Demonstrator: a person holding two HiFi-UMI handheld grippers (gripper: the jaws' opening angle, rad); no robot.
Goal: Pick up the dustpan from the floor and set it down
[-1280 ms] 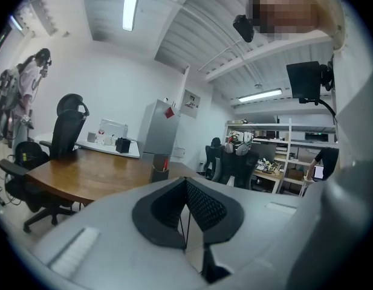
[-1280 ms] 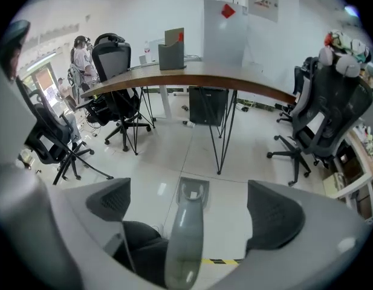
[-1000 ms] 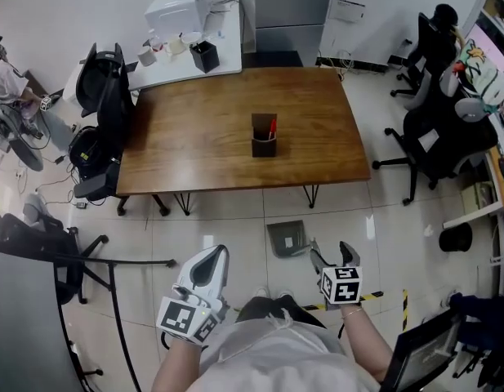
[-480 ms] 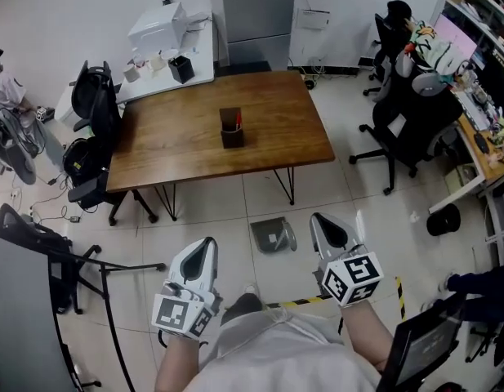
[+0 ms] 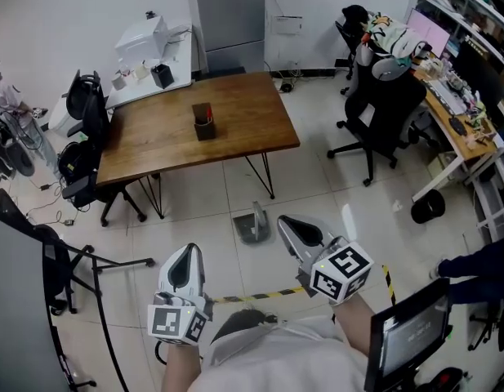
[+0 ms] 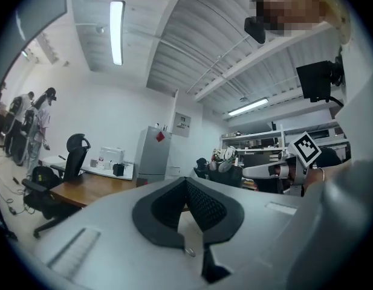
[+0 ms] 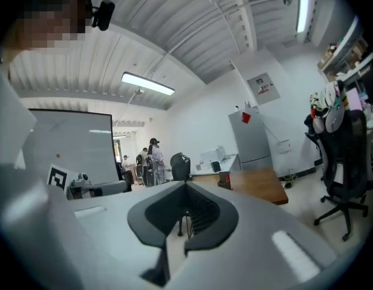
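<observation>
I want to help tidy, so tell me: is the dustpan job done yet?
Nothing is in hand: the left gripper and right gripper both have fingers shut on nothing. The dustpan lies on the floor between the wooden table and the grippers, touched by neither. If it was already lifted and set back, the job is done; if not, all of it is left. These pictures cannot say which.

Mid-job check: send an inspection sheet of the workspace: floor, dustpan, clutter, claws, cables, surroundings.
Surface: tiled floor, hazard tape strip across it.
Job's things: dustpan lying on the floor before the wooden table, no claw on it.
Clutter: dark holder on the table.
Grippers: left claw shut, empty; right claw shut, empty.
Cables: cables on the floor along the far wall.
Surroundings: office chairs, black bin, refrigerator, printer.
</observation>
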